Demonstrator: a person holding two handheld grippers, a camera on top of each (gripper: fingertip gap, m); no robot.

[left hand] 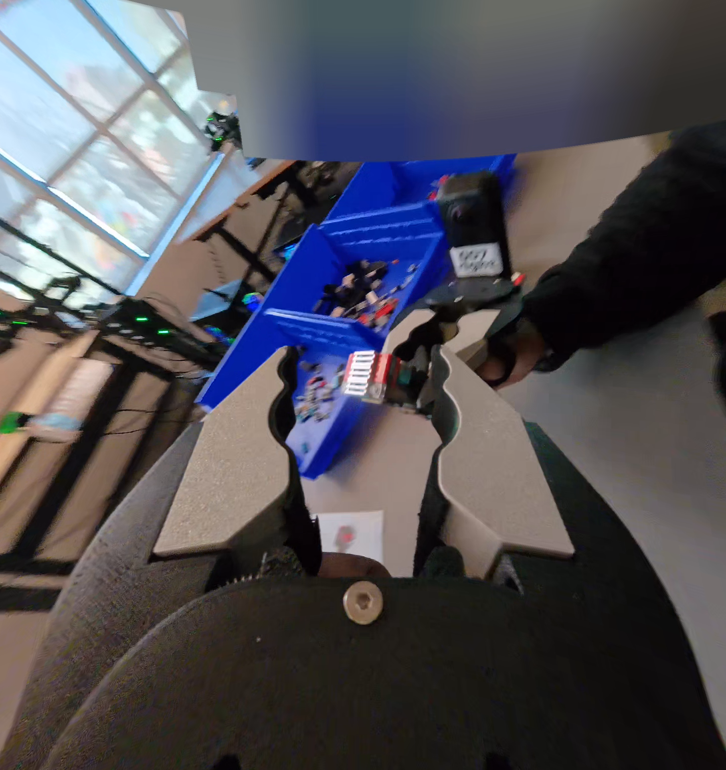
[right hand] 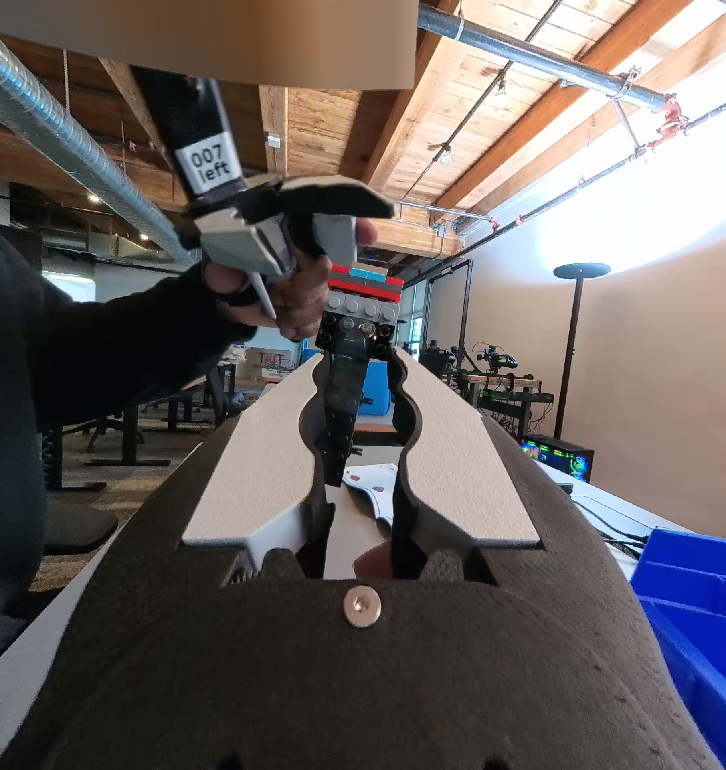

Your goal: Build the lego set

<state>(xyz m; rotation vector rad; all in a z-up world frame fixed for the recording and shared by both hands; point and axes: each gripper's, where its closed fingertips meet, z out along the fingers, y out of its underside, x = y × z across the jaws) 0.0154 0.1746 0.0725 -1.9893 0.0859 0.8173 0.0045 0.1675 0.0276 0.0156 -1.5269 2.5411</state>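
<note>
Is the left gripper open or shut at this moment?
Open. In its own view the left gripper shows a wide gap between its fingers, with nothing between them; the lego model sits beyond, in the right gripper.

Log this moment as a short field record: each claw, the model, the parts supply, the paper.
left claw: open, holding nothing, facing the model
right claw: shut on the lego model's dark gray and black base
lego model: held up off the table; red, gray and teal layers at its far end
blue parts bin: on the table, compartments holding loose small pieces
instruction sheet: flat on the table, below the left claw
table: gray surface
</note>
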